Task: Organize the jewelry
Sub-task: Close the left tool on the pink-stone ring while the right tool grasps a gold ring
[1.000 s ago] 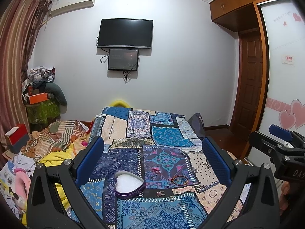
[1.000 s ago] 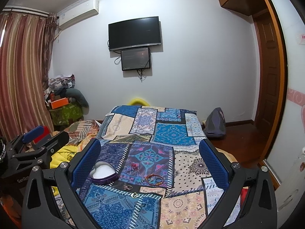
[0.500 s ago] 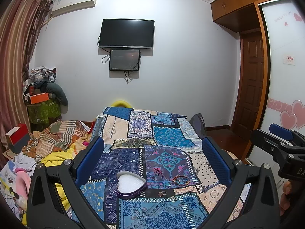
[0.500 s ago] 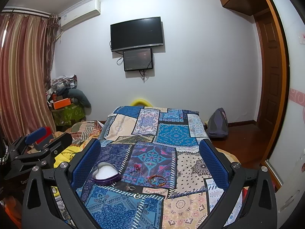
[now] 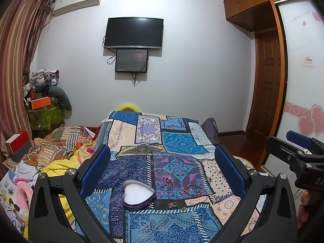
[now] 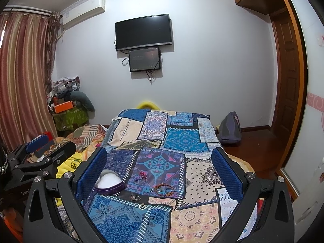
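A purple heart-shaped box [image 5: 138,196] with white lining lies open on the patchwork bedspread [image 5: 178,141]; it also shows in the right wrist view [image 6: 109,183]. Beside it lie a red beaded bracelet [image 5: 192,190], a small red trinket [image 5: 167,180] and two rings [image 5: 173,204] [image 5: 184,209]. In the right wrist view the bracelet [image 6: 163,188], trinket [image 6: 142,175] and rings [image 6: 135,197] [image 6: 143,206] show too. My left gripper [image 5: 162,172] is open and empty, above and short of the box. My right gripper [image 6: 160,172] is open and empty, short of the bracelet.
A heap of blankets and clothes [image 5: 58,141] lies left of the bed. A grey bag [image 6: 229,128] sits on the floor at the right, by the wooden door [image 6: 287,77]. A TV [image 5: 133,33] hangs on the far wall. The wardrobe [image 5: 301,81] stands close on the right.
Both grippers have drifted slightly left and a little lower, so the room shifts a little right in both views. Jaws stay open and the jewelry has not moved.
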Demonstrator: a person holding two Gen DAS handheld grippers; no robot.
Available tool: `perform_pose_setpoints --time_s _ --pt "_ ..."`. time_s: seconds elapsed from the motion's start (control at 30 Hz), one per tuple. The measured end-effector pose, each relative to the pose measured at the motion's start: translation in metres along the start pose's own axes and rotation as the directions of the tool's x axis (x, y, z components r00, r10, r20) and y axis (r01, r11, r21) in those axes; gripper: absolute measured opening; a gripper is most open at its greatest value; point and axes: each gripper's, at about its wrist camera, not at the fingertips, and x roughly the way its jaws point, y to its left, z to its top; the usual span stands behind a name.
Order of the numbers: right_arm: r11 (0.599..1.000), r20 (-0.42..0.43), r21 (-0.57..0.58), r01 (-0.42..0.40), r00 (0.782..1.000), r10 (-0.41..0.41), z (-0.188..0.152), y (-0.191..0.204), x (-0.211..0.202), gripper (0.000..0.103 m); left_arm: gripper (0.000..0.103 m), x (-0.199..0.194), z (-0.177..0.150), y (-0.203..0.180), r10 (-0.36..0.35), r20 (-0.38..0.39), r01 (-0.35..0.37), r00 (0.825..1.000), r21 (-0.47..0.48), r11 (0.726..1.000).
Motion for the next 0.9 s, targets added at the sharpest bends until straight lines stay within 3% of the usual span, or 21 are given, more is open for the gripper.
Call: perform_pose_setpoints --time_s 0.2,0.37,0.53,0.8,0.9 --pt "1.0 -0.046 -0.009 0.018 0.999 -0.018 -0.008 -0.004 0.016 0.102 0.103 0.018 -0.01 0.002 -0.007 -0.065 0.007 0.998 0.002 1.0" --pt "0.999 -0.132 -0.021 0.039 0.99 -0.042 -0.023 -0.011 0.042 0.102 0.103 0.05 -0.029 0.004 -0.017 -0.18 0.02 0.983 0.013 1.0" --pt "0.997 -0.236 -0.048 0.052 0.97 -0.062 -0.045 -0.02 0.068 0.102 0.103 0.084 -0.06 0.008 -0.015 -0.323 0.026 0.946 0.032 0.999" --pt "0.999 -0.41 -0.05 0.003 0.912 -0.023 -0.08 -0.033 0.107 0.102 0.103 0.12 -0.109 0.016 -0.027 -0.491 0.047 0.871 0.029 0.999" --pt "0.999 -0.456 -0.035 -0.037 0.89 0.017 -0.09 -0.034 0.119 0.099 0.092 0.131 -0.124 0.015 -0.032 -0.539 0.06 0.842 0.035 0.998"
